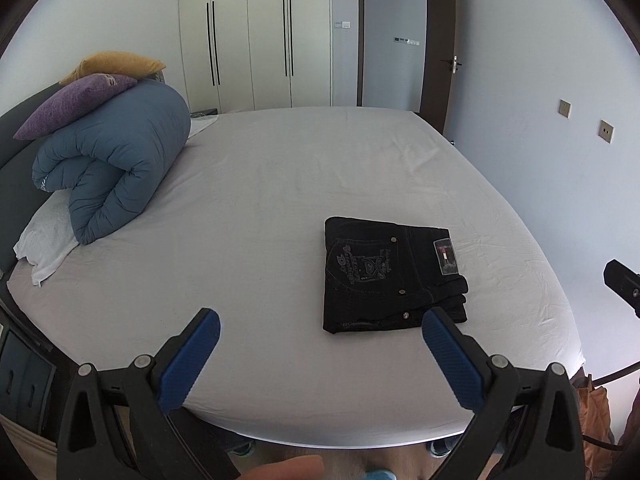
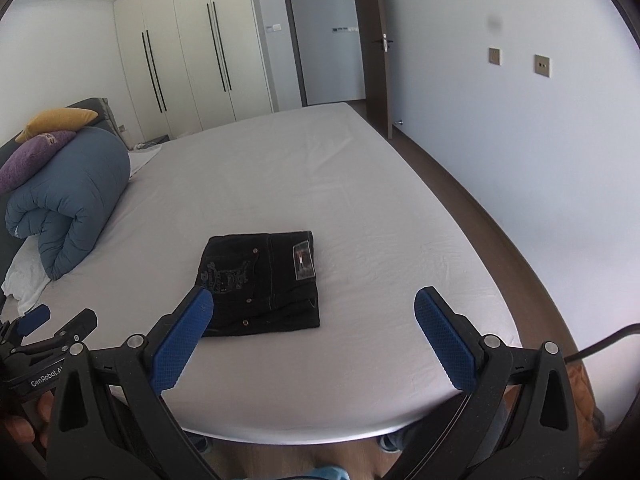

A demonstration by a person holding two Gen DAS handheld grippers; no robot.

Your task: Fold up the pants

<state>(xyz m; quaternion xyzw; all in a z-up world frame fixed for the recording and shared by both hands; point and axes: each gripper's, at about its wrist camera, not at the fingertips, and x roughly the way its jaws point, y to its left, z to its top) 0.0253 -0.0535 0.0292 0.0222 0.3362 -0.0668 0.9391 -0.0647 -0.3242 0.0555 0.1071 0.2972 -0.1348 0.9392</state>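
Observation:
A pair of black pants (image 1: 384, 276) lies folded into a compact rectangle on the white bed sheet (image 1: 260, 208), with an embroidered back pocket and a brand patch facing up. In the right wrist view the same pants (image 2: 260, 284) rest near the front of the bed (image 2: 360, 208). My left gripper (image 1: 320, 326) hovers open above the bed's near edge, to the left of the pants and holding nothing. My right gripper (image 2: 314, 304) is open too, just in front of the pants, its left finger (image 2: 182, 336) overlapping their near corner in the image.
A rolled blue duvet (image 1: 116, 160) with a purple pillow (image 1: 76, 104) and a yellow pillow (image 1: 112, 64) sits at the bed's left, over a white pillow (image 1: 44, 240). Wardrobes (image 1: 256, 36) and an open door (image 1: 440, 44) stand behind. A wall (image 2: 520, 140) runs along the right.

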